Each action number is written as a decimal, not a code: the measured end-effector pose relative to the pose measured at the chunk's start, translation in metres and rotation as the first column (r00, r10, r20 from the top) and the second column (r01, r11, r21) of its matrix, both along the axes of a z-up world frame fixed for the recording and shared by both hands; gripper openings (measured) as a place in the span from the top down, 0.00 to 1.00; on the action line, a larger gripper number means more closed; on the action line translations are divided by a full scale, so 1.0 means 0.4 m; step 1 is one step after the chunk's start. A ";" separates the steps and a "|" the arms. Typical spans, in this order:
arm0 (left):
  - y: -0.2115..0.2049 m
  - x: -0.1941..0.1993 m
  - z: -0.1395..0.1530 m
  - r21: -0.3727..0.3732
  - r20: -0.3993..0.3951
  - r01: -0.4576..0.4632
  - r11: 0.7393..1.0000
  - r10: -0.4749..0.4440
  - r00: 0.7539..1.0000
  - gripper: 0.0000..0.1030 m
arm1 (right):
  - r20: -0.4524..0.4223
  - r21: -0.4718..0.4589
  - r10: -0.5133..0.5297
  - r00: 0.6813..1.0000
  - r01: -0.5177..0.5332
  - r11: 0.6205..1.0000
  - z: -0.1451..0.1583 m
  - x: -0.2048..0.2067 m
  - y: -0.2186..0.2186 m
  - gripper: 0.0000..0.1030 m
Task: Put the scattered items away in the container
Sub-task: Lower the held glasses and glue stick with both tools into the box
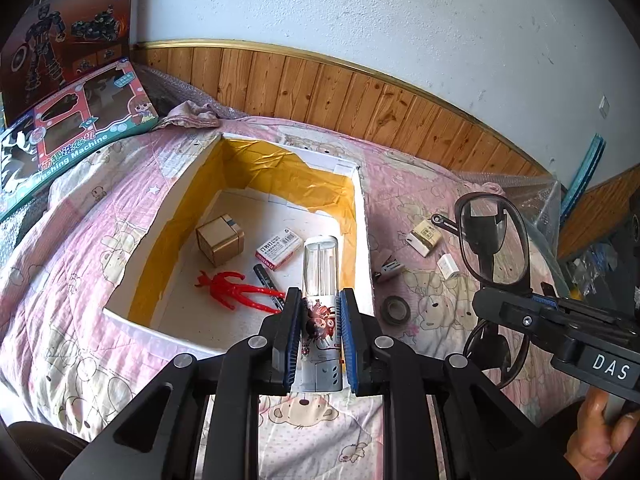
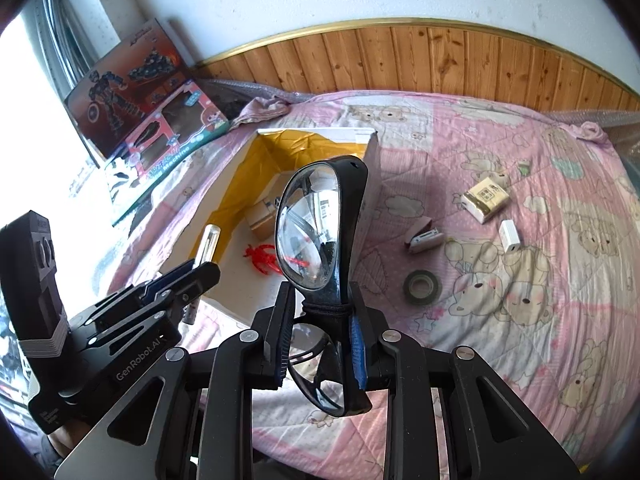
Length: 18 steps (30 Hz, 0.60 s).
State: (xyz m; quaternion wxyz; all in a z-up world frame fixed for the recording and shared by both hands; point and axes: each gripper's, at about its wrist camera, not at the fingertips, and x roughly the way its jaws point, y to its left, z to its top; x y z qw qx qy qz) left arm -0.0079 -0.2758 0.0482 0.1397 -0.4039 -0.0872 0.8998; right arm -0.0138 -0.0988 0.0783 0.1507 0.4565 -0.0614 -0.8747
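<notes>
My left gripper [image 1: 321,300] is shut on a grey tube with a clear cap and a cartoon label [image 1: 322,264], held over the near right corner of the white box lined with yellow tape [image 1: 362,240]. Inside lie a red toy figure [image 1: 236,290], a black marker [image 1: 264,278], a small cardboard cube [image 1: 219,245] and a red-and-white packet [image 1: 279,249]. My right gripper [image 2: 322,308] is shut on the bridge of dark-framed glasses [image 2: 316,232], to the right of the box [image 2: 372,152]. The glasses [image 1: 494,240] and right gripper [image 1: 496,306] also show in the left wrist view.
On the pink quilt right of the box lie a tape roll [image 2: 422,287], a stapler [image 2: 426,238], a white charger [image 2: 510,236] and a small yellowish pack [image 2: 485,197]. Two toy cartons [image 1: 80,128] lean at the back left. Wood panelling [image 1: 360,92] runs behind the bed.
</notes>
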 end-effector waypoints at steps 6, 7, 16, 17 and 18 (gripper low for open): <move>-0.038 -0.009 0.009 0.003 -0.007 -0.025 1.000 0.025 1.000 0.81 | -0.005 0.016 0.036 0.999 -0.036 0.999 0.006 -0.016 -0.048 0.75; -0.044 -0.012 0.011 0.002 -0.007 -0.029 1.000 0.029 1.000 0.81 | -0.006 0.019 0.041 0.999 -0.041 0.999 0.006 -0.019 -0.055 0.75; -0.081 -0.038 0.028 -0.005 -0.025 -0.050 0.999 0.050 0.998 0.81 | -0.014 0.042 0.093 0.996 -0.092 0.995 0.009 -0.046 -0.124 0.75; -0.085 -0.041 0.030 -0.006 -0.028 -0.054 0.999 0.054 0.998 0.81 | -0.015 0.045 0.098 0.995 -0.097 0.994 0.009 -0.050 -0.130 0.75; -0.088 -0.046 0.032 -0.008 -0.030 -0.057 0.998 0.057 0.998 0.81 | -0.015 0.047 0.103 0.995 -0.102 0.994 0.009 -0.054 -0.137 0.75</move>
